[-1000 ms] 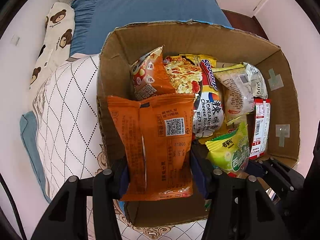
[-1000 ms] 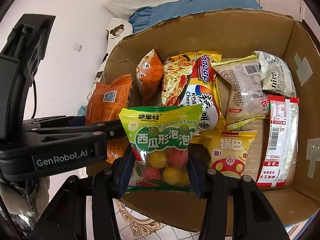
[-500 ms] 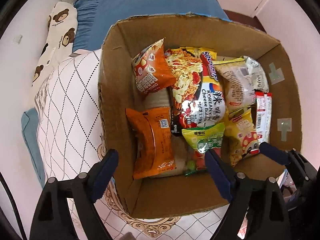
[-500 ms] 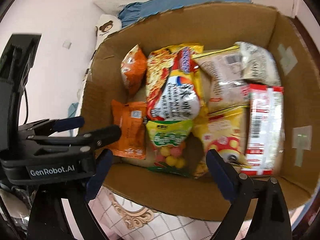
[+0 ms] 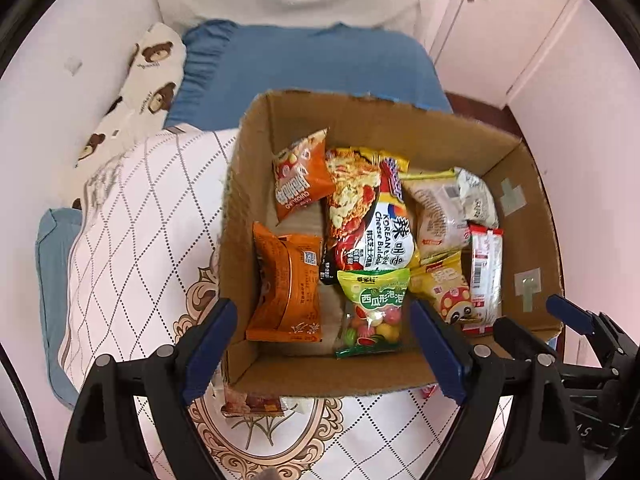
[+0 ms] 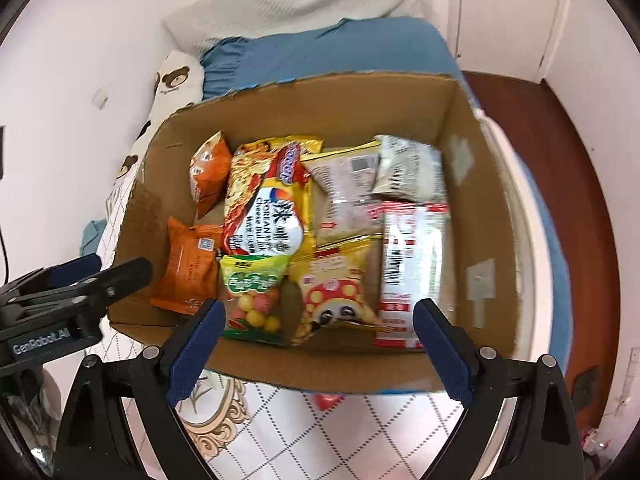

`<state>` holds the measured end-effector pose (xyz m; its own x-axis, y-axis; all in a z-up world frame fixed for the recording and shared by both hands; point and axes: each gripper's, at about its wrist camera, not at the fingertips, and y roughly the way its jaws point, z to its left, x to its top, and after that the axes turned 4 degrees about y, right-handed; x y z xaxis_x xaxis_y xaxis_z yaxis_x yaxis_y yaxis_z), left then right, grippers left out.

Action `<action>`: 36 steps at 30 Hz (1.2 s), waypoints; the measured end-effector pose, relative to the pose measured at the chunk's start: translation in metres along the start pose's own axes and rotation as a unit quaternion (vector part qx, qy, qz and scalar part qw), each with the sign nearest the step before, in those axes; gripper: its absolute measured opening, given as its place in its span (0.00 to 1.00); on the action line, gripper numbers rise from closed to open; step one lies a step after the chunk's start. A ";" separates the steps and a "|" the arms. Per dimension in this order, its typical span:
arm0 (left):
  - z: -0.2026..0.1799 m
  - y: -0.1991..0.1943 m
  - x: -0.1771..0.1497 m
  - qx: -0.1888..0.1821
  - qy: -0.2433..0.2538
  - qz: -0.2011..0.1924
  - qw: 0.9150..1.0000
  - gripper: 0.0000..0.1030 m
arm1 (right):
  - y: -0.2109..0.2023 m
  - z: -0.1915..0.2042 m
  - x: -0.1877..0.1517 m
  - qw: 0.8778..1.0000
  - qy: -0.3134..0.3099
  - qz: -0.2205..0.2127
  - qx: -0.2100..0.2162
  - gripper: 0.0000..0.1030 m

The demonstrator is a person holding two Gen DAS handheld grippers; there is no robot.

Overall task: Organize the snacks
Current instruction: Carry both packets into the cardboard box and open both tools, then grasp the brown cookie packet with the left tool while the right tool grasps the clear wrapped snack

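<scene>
Close to the camera, the left tool (image 5: 322, 346) has its blue fingers (image 5: 208, 346) spread wide apart with nothing held, and the right tool (image 6: 316, 352) is spread wide and empty too. Both hang over the near edge of a cardboard box (image 5: 352, 378) that sits on a white quilt (image 5: 132, 248) on a bed. Inside the box, nearest the tools, lie an orange snack pack (image 5: 286, 288) on the left and a green bag of candy balls (image 5: 374, 308) beside it (its colored balls show through the clear part). Next to that is a yellow bag (image 6: 336, 284), then a red and white pack (image 6: 412, 264). Farther in are a big noodle bag (image 5: 368, 216), a small orange chip bag (image 5: 300, 176) and two pale packs. Behind the box are a blue pillow (image 5: 304, 60) and a bear-print pillow (image 5: 148, 80).
</scene>
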<state>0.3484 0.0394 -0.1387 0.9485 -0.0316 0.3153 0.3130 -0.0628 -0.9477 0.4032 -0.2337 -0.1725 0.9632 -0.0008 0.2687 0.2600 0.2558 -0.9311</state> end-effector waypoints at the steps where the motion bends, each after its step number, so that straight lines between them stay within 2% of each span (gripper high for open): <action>1: -0.001 -0.006 -0.003 -0.002 0.000 -0.013 1.000 0.86 | -0.006 -0.001 -0.002 1.000 -0.003 -0.009 -0.005 0.94; 7: -0.008 -0.042 -0.020 0.012 0.009 -0.079 0.997 0.86 | -0.047 -0.001 -0.018 0.998 -0.013 -0.064 -0.021 0.94; 17: -0.020 -0.089 -0.050 0.000 0.013 -0.146 0.989 0.86 | -0.105 -0.003 -0.046 0.991 -0.022 -0.127 -0.026 0.94; 25: -0.031 -0.116 -0.073 -0.004 0.018 -0.186 0.982 0.86 | -0.140 -0.004 -0.072 0.983 -0.026 -0.175 -0.039 0.94; 32: -0.040 -0.130 -0.085 0.035 0.021 -0.215 0.976 0.86 | -0.159 -0.009 -0.085 0.979 -0.007 -0.203 -0.033 0.94; 36: -0.035 -0.120 -0.087 0.023 0.012 -0.205 0.978 0.87 | -0.158 -0.015 -0.088 0.979 0.007 -0.202 -0.021 0.94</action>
<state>0.2267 0.0144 -0.0509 0.7416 -0.0364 0.6698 0.6692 -0.0295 -0.7425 0.2781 -0.2887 -0.0524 0.7814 -0.1074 0.6147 0.6229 0.1919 -0.7584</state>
